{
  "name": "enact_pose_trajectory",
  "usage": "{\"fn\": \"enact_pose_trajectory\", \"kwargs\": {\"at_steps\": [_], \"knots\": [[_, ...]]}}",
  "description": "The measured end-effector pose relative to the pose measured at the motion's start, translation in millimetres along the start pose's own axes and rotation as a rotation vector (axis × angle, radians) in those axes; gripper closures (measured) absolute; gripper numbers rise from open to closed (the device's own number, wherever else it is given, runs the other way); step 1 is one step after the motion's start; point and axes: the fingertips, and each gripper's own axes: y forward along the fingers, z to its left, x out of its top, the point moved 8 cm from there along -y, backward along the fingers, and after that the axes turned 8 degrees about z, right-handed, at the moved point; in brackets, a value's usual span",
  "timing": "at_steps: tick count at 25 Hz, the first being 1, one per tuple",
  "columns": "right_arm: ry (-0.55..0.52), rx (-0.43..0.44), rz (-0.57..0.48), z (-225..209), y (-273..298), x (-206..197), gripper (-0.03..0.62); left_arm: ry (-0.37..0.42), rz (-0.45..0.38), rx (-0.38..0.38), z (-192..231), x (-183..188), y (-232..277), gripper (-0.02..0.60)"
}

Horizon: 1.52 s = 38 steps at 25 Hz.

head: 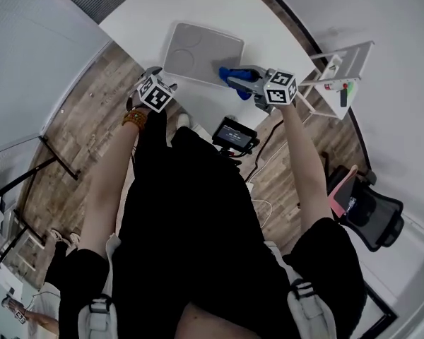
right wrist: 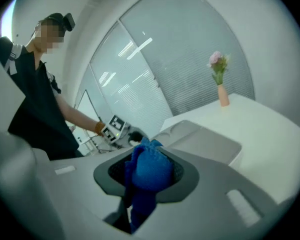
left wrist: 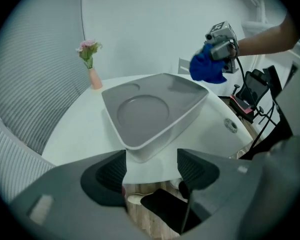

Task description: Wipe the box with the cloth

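The grey box (head: 198,51) lies upside down on the white round table (head: 219,6), with a round recess in its top. My right gripper (head: 242,80) hovers over the box's right edge, shut on a bunched blue cloth (head: 232,76). In the right gripper view the cloth (right wrist: 149,171) fills the gap between the jaws, with the box (right wrist: 200,141) beyond it. My left gripper (left wrist: 151,169) stands open with nothing between its fingers, just short of the box's near corner (left wrist: 140,151). From there the cloth (left wrist: 207,69) hangs above the box's far right side.
A pink flower in a small vase (left wrist: 90,59) stands at the table's far edge. A small screen on a stand (head: 234,134) sits beside the table near my body. A white shelf frame (head: 339,69) and a dark chair (head: 371,217) are on the right.
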Motion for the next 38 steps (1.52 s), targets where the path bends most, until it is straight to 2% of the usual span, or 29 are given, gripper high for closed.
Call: {"fn": "enact_pose_trajectory", "kwargs": {"at_steps": [2, 4, 7, 10, 12, 13, 15, 17, 19, 21, 23, 24, 25, 29, 34, 38], "knots": [[-0.011, -0.146, -0.094, -16, -16, 21, 0.474, -0.016, -0.027, -0.003, 1, -6, -3, 0.151], [-0.075, -0.339, -0.112, -34, -23, 38, 0.471, -0.025, -0.074, 0.019, 1, -10, -11, 0.152], [-0.236, -0.57, -0.006, -57, -13, 53, 0.464, -0.016, -0.12, 0.056, 2, -8, -23, 0.152], [-0.351, -0.668, 0.118, -72, 10, 61, 0.456, 0.01, -0.154, 0.083, 1, 0, -32, 0.152], [-0.385, -0.664, 0.195, -81, 29, 61, 0.437, 0.035, -0.164, 0.09, 1, 8, -36, 0.152], [-0.398, -0.637, 0.233, -84, 37, 59, 0.406, 0.049, -0.167, 0.09, 1, 13, -37, 0.152], [-0.428, -0.541, 0.294, -83, 45, 55, 0.33, 0.071, -0.174, 0.087, 0, 22, -40, 0.152], [-0.464, -0.434, 0.331, -72, 41, 53, 0.312, 0.082, -0.184, 0.082, 0, 25, -44, 0.152], [-0.463, -0.357, 0.328, -64, 25, 57, 0.301, 0.081, -0.194, 0.08, 3, 23, -49, 0.152], [-0.409, -0.321, 0.267, -66, 2, 65, 0.295, 0.074, -0.199, 0.079, 6, 24, -50, 0.153], [-0.341, -0.315, 0.206, -73, -15, 71, 0.303, 0.074, -0.199, 0.074, 8, 26, -49, 0.153], [-0.321, -0.322, 0.204, -76, -17, 71, 0.335, 0.079, -0.197, 0.069, 10, 27, -47, 0.153], [-0.313, -0.329, 0.227, -80, -15, 69, 0.362, 0.086, -0.194, 0.061, 11, 28, -45, 0.153], [-0.295, -0.321, 0.377, -96, 19, 53, 0.316, 0.125, -0.176, 0.032, 12, 32, -37, 0.153], [-0.371, -0.407, 0.483, -99, 46, 51, 0.372, 0.148, -0.157, 0.026, 8, 34, -32, 0.152], [-0.41, -0.409, 0.548, -94, 54, 52, 0.398, 0.145, -0.149, 0.008, 7, 30, -27, 0.153]]}}
